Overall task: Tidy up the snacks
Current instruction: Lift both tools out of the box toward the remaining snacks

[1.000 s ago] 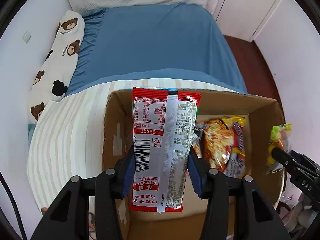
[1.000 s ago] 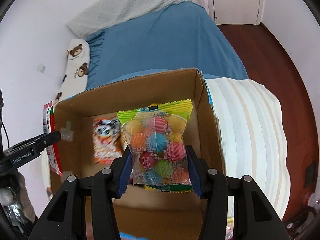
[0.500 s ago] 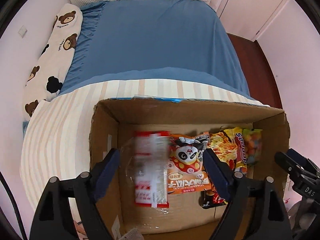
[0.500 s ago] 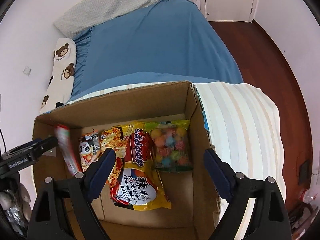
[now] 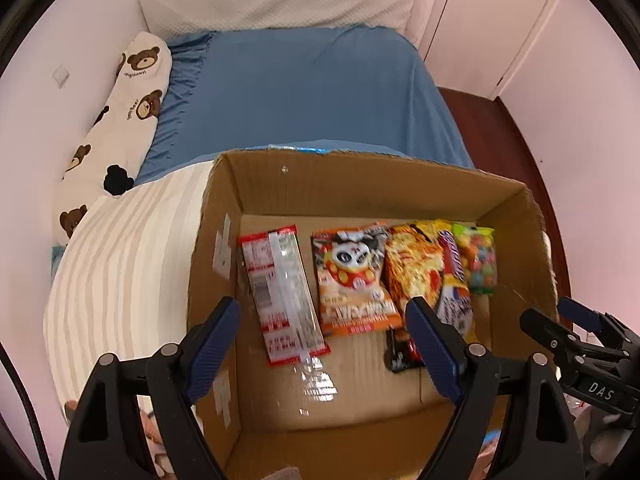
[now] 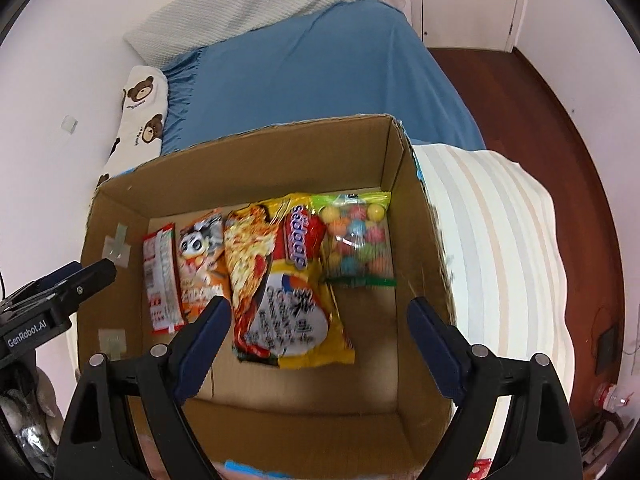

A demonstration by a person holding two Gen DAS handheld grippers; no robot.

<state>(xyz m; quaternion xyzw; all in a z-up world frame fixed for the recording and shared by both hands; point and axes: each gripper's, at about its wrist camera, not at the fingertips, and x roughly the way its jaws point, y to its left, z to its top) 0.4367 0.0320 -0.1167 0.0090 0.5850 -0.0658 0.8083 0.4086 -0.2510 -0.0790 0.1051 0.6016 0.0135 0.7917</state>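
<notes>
Both claws hang wide apart and empty over the cardboard box (image 5: 224, 184): the left gripper (image 5: 326, 344) and the right gripper (image 6: 318, 334). Just past the left gripper's tips a red-and-white packet (image 5: 282, 292) lies flat on the box floor. Ahead of the right gripper lies a noodle bag (image 6: 280, 276), with a candy bag (image 6: 356, 236) farther right. Beyond the box lies a blue bed (image 5: 296, 92).

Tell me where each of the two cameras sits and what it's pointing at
Left wrist: on the left gripper, above the cardboard box's left half, looking down; own open fingers frame it, right gripper at the edge.
Right wrist: on the right gripper, above the right half; left gripper at the edge.
Shared: box, snacks, blue bed.
</notes>
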